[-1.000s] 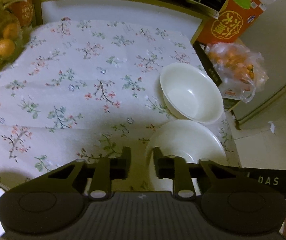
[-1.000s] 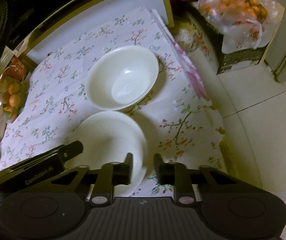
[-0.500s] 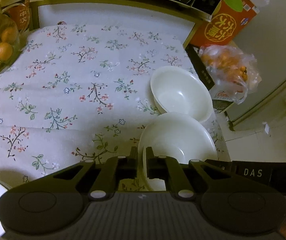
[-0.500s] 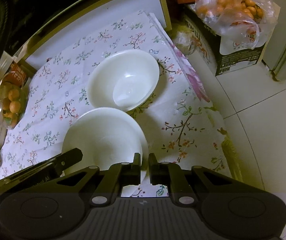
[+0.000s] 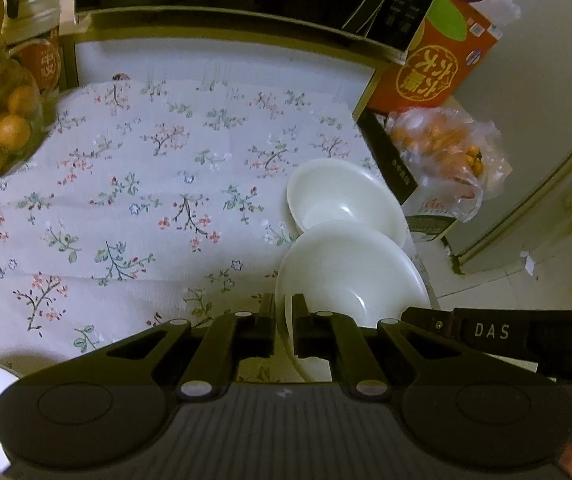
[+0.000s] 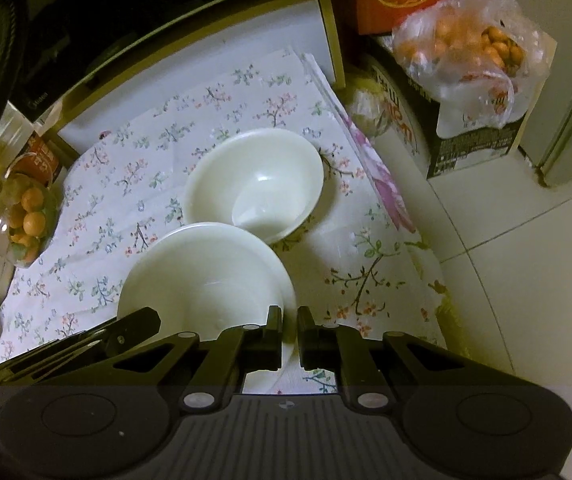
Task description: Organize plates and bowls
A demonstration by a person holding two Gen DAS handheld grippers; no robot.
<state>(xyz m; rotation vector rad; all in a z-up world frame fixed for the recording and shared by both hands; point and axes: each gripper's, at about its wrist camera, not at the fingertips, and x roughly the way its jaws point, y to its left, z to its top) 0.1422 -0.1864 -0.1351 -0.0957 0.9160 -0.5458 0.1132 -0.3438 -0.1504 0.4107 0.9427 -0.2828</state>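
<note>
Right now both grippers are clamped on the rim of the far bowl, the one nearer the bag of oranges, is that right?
Not quite. The left gripper and right gripper are clamped on the near bowl, not the far bowl. The right wrist view shows it.

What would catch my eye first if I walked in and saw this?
Probably the two white dishes on the flowered tablecloth: a deep bowl near the table's edge and, just in front of it, a wider near bowl. Two black grippers pinch that near bowl's rim from opposite sides, the left gripper and the right gripper. Beside the table sits a bag of oranges on a box.
</note>
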